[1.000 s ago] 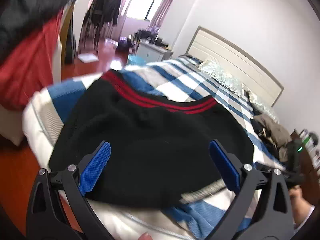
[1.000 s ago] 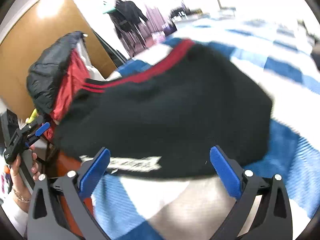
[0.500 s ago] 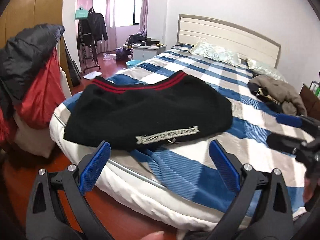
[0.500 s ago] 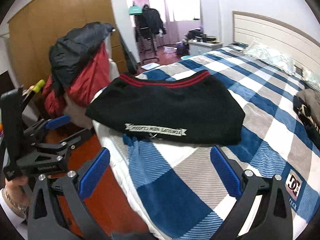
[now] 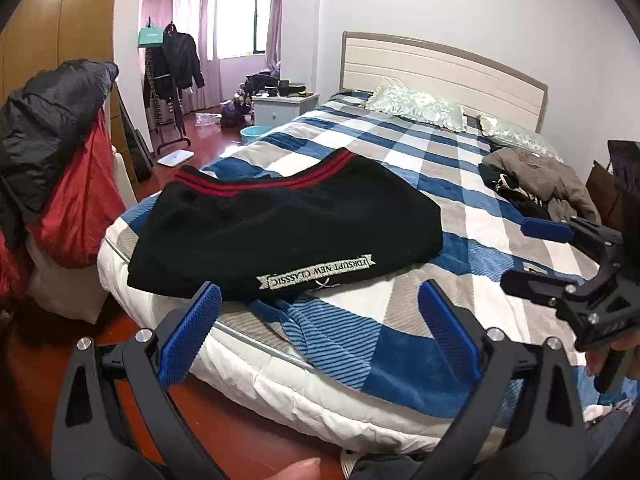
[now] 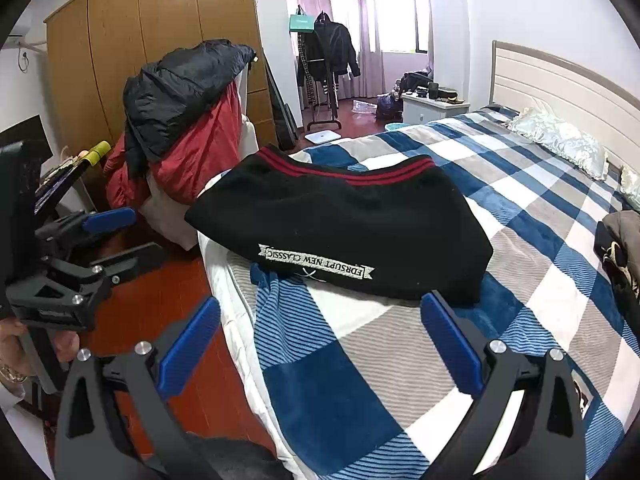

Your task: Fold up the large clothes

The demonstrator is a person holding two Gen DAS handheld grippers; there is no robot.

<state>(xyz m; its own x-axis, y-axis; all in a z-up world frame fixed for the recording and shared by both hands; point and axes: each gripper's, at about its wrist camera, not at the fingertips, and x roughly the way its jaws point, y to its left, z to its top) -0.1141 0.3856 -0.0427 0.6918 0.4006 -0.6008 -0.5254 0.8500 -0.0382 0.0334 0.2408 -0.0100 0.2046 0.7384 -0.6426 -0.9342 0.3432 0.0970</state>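
A black sweater (image 5: 288, 228) (image 6: 348, 228) with red stripes and a pale text band lies folded at the foot corner of the blue plaid bed (image 5: 460, 184) (image 6: 532, 208). My left gripper (image 5: 320, 328) hangs open off the bed's edge, well short of the sweater, with nothing between its blue pads. My right gripper (image 6: 320, 336) is open too, above the bedspread in front of the sweater. Each gripper shows in the other's view: the right one (image 5: 532, 252) at the right edge, the left one (image 6: 124, 236) at the left edge.
Red and black jackets (image 5: 52, 168) (image 6: 188, 120) are heaped on a chair left of the bed. A brown clothes pile (image 5: 536, 180) lies on the bed's right side. Pillows (image 5: 416, 106), a nightstand (image 5: 284, 106), a coat rack (image 6: 324, 68) and red floor (image 6: 160, 300) surround it.
Both grippers have pulled back from right over the sweater to beyond the bed's edge. The sweater stays folded on the bed. Both remain open.
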